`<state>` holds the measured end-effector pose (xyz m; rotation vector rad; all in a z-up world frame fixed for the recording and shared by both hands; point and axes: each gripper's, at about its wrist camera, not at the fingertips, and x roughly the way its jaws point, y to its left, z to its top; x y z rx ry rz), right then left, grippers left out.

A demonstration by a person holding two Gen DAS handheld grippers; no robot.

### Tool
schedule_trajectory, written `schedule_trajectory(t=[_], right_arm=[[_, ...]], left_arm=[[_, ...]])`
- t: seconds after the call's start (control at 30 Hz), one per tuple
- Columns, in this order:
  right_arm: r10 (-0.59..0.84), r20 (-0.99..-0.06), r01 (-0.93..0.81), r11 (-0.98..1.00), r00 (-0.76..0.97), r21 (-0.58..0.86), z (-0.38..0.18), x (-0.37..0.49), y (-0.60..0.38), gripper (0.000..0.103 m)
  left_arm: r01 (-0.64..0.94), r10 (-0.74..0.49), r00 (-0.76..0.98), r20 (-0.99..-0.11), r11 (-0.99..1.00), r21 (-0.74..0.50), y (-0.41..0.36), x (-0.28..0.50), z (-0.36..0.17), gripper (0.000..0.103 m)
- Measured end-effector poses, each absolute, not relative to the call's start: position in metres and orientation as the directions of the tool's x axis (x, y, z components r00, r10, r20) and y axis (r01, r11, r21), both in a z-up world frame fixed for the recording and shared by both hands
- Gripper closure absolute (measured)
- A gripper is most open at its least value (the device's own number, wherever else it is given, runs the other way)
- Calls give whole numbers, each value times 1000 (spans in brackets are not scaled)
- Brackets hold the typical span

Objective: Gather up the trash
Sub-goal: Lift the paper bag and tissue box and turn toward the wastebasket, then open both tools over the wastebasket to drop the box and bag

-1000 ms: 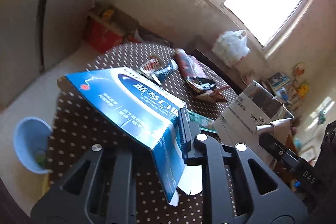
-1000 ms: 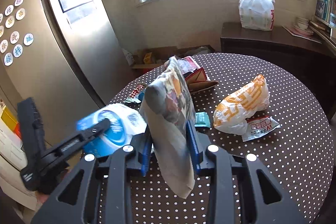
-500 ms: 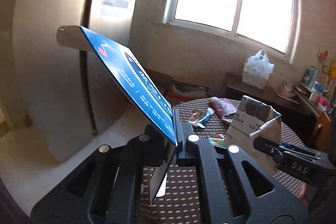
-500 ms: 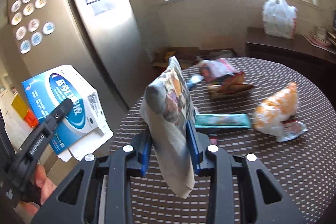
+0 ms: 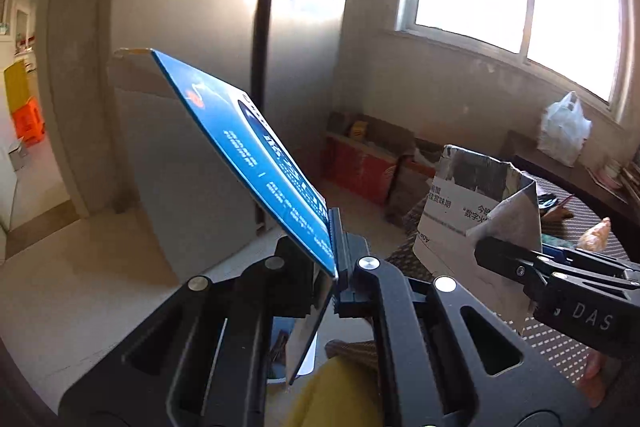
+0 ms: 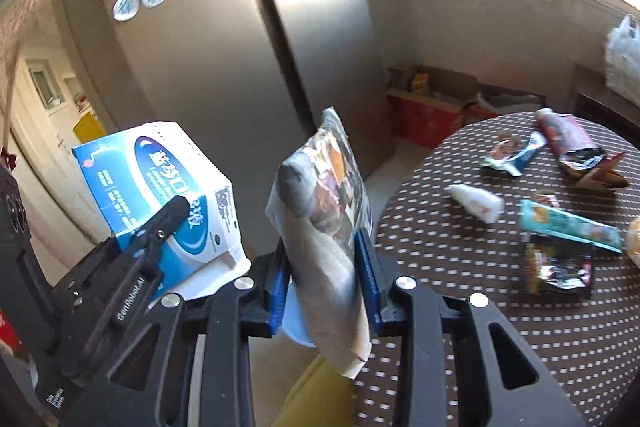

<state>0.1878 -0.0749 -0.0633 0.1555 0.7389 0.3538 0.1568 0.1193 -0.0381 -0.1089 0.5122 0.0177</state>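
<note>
left tongs (image 5: pixel 335 269): clamped on blue carton (image 5: pixel 256 155) by its thin flattened edge, so it sticks out toward 10 o'clock
right tongs (image 6: pixel 325 263): clamped on paper bag (image 6: pixel 320 203), upright, mouth at 12 o'clock (likely the collector)
remaining trash: wrappers (image 6: pixel 568 223) on tabletop (image 6: pixel 500 307), 3 o'clock of bag
both loads: held off the tabletop edge
</note>
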Motion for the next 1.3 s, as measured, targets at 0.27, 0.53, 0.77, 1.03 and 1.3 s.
schedule_trajectory(t=[0.27,0.53,0.77,1.03,1.3], right_arm=[[380,-684,-292,924,623,247,-87,205,-32,72],[334,-720,-243,942,608,232,-100,223,-29,72],[310,-750,-227,950,584,216,-110,235,-21,72],[342,-794,-268,935,502,234,-132,253,18,72],[354,-815,-290,927,460,239,-151,271,55,44]], left_arm=[[-102,28,810,-585,990,-93,148,176,-80,96],[-118,72,767,-638,993,-31,151,214,-120,39],[-167,82,745,-662,984,-66,175,221,-136,39],[-246,138,708,-693,968,-58,207,209,-144,39],[-367,195,615,-764,928,-60,244,193,-148,34]])
